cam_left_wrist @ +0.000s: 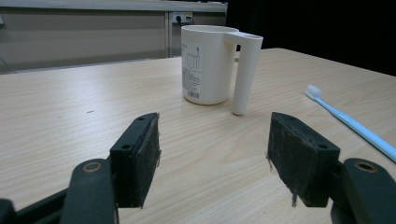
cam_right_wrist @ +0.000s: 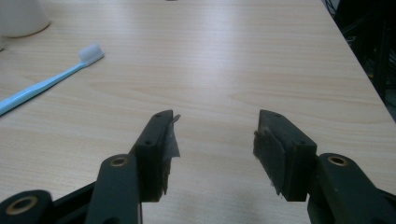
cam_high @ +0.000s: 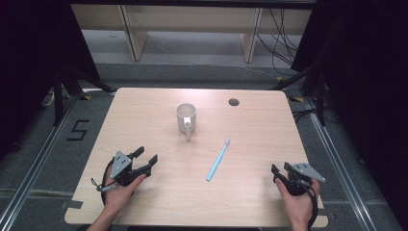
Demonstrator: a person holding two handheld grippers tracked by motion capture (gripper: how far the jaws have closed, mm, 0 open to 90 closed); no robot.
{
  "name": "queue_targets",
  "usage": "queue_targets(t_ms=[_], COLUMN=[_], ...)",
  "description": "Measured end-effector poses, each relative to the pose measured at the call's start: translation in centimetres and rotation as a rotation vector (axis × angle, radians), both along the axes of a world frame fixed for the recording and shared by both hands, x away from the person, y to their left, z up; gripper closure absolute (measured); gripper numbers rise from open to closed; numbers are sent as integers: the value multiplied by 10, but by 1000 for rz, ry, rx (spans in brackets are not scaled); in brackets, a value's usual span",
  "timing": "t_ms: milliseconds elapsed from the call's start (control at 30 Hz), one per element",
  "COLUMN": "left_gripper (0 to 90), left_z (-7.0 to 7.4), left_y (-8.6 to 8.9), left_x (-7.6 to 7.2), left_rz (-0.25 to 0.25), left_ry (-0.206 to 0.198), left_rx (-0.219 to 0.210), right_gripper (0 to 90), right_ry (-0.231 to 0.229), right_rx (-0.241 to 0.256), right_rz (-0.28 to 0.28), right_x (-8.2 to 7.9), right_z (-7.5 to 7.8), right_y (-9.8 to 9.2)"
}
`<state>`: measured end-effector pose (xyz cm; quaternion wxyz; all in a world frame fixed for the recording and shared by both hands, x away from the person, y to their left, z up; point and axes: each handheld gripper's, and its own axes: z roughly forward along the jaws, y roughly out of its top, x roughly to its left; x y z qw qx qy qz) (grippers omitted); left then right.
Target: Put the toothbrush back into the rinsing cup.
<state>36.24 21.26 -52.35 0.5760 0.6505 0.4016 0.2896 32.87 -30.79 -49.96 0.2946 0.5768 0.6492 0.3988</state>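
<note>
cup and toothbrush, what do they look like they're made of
Cup: probably plastic, matte cream-white, with a smooth moulded look, a thick hollow handle and a printed label on its side. Toothbrush: likely plastic too, with a slim, smooth pale blue handle and a white bristle head, material unclear. Table: light wood-grain surface, possibly laminate.

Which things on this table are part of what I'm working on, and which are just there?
In play:
white cup, upright, handle toward the person
blue toothbrush, flat on the table, apart from the cup
left gripper and right gripper, both open, holding nothing

Just there:
round hole in the tabletop
wooden shelving beyond the table
</note>
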Motion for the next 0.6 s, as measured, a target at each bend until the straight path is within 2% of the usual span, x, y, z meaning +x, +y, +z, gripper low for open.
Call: queue_targets(t_ms=[33,67,100,167,200,267,300,333,367,400,433,467,500,533,567,600], left_gripper=[326,320,317,316,316,317,319,321,323,323,324,327,329,331,333,334], left_z=[0,0,0,0,0,0,0,0,0,-1,0,0,0,0,0,0], left_y=[0,1,1,1,1,0,-1,-1,-1,-2,-1,-2,-2,-2,-2,-3], left_x=[0,0,0,0,0,0,0,0,1,3,2,3,3,3,4,3], left_rz=[5,6,8,7,5,-2,-4,-9,-17,-22,-17,-13,-15,-21,-23,-18], left_ry=[1,2,2,2,2,-4,-2,-1,-1,-8,1,10,14,12,13,17], left_rx=[-4,-6,-10,-11,-8,-1,2,10,7,-7,-4,-5,-6,0,0,-2], right_gripper=[472,471,471,468,466,464,461,459,458,457,457,457,458,460,462,465], right_ry=[-14,1,-5,-7,26,-3,2,29,36,23,16,55,21,31,17,37], right_rx=[-7,6,-15,-18,6,-24,-31,-18,-32,-36,-49,-5,-41,-29,-42,-5], right_rz=[-1,-20,0,4,-26,-8,-12,-16,-2,-12,-14,-35,-9,-24,-21,-31], right_x=[1,0,0,1,-2,-1,0,-1,-1,-1,-2,-5,-3,-5,-5,-5], right_z=[-1,-1,-1,-2,-2,-2,-3,-2,-1,1,2,6,6,8,7,7], right_y=[-1,0,-2,-2,1,0,0,2,1,2,2,7,3,4,2,4])
